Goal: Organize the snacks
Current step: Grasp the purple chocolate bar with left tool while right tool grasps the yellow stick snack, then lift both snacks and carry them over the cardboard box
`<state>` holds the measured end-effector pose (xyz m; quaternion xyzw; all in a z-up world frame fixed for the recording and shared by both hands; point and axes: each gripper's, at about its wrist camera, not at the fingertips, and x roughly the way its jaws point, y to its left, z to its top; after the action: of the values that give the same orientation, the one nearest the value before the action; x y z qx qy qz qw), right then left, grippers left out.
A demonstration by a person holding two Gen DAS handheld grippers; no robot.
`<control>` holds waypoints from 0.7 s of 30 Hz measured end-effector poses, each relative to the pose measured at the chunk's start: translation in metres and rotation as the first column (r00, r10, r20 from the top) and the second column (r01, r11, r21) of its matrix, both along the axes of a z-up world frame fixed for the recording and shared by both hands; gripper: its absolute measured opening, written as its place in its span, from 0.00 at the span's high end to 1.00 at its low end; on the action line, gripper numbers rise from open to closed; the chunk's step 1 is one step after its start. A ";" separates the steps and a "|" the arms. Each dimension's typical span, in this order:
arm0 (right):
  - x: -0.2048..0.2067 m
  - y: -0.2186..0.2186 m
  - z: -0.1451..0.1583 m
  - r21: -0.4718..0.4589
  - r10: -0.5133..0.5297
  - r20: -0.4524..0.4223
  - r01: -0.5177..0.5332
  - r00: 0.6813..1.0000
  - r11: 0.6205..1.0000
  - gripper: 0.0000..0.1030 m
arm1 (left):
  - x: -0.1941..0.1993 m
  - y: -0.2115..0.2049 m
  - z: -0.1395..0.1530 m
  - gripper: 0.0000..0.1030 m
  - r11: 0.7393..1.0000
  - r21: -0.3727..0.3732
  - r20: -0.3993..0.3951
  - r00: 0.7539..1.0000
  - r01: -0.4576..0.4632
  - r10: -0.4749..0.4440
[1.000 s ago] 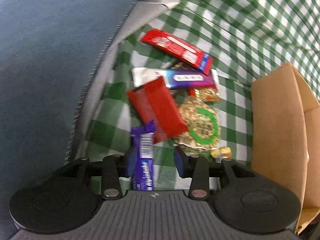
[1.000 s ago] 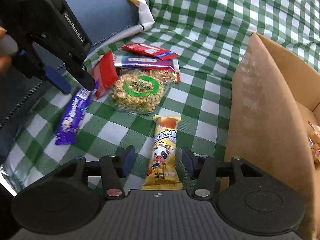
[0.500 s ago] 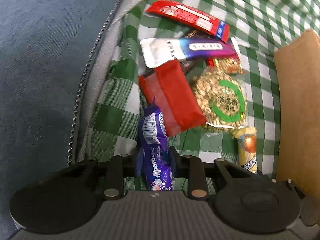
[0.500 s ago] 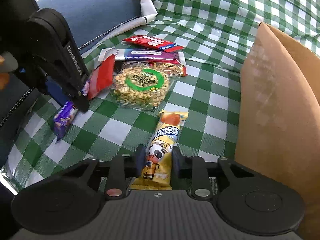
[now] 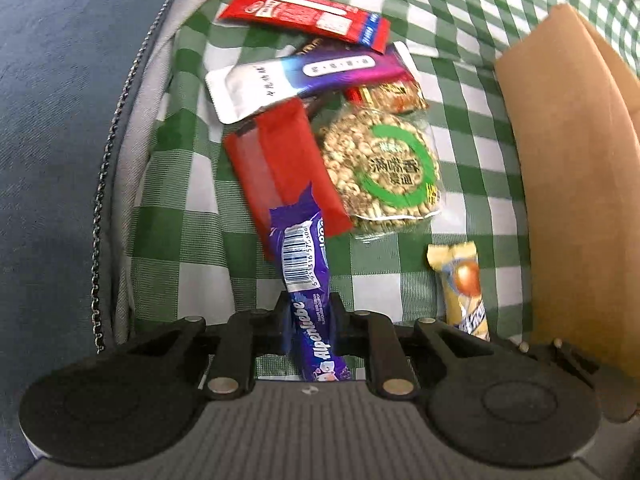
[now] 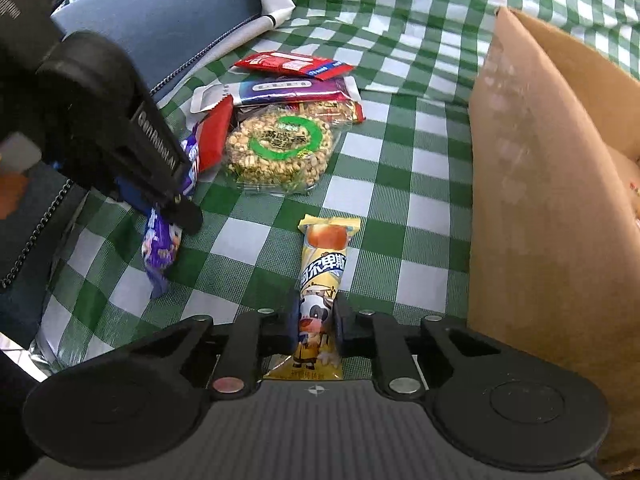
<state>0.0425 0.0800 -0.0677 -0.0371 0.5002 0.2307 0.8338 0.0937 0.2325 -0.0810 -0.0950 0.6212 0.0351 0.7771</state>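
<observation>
A purple Alpenliebe candy stick (image 5: 304, 256) lies on the green checked cloth (image 5: 188, 216), its far end over a red packet (image 5: 280, 168). My left gripper (image 5: 310, 312) has its jaws closing on the stick, and the pads touch its sides. From the right wrist view, the same stick (image 6: 160, 244) shows below the left gripper (image 6: 176, 200). My right gripper (image 6: 316, 320) is shut on a yellow candy stick with a cartoon cow (image 6: 324, 264), which lies flat on the cloth. A brown cardboard box (image 6: 532, 184) stands open just right of it.
Beyond the grippers lies a pile: a round puffed-grain cake (image 5: 384, 168), a long white and purple packet (image 5: 304, 76) and a long red packet (image 5: 304, 18). A blue cushion with a zip (image 5: 52, 120) borders the cloth on the left.
Both grippers have shut, the left around the purple stick and the right around the yellow one. The left gripper sank closer to the cloth; the right stayed in place.
</observation>
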 end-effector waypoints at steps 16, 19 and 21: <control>0.002 0.002 -0.002 0.013 0.019 0.044 -0.019 0.999 1.000 0.85 | 0.000 -0.007 0.009 0.86 0.999 0.014 0.073 0.996 0.042 -0.042; 0.002 0.000 0.001 0.023 0.004 0.067 -0.005 0.998 1.000 0.86 | -0.001 -0.009 0.020 0.86 0.999 -0.006 0.140 0.989 0.051 -0.050; 0.001 -0.001 0.008 0.045 -0.007 0.093 0.002 0.996 0.999 0.86 | -0.002 -0.009 0.028 0.86 0.999 -0.008 0.177 0.984 0.038 -0.036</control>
<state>0.0433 0.0788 -0.0594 -0.0281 0.4556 0.2379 0.8573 0.0921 0.2240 -0.0531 -0.0907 0.5517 0.0086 0.8291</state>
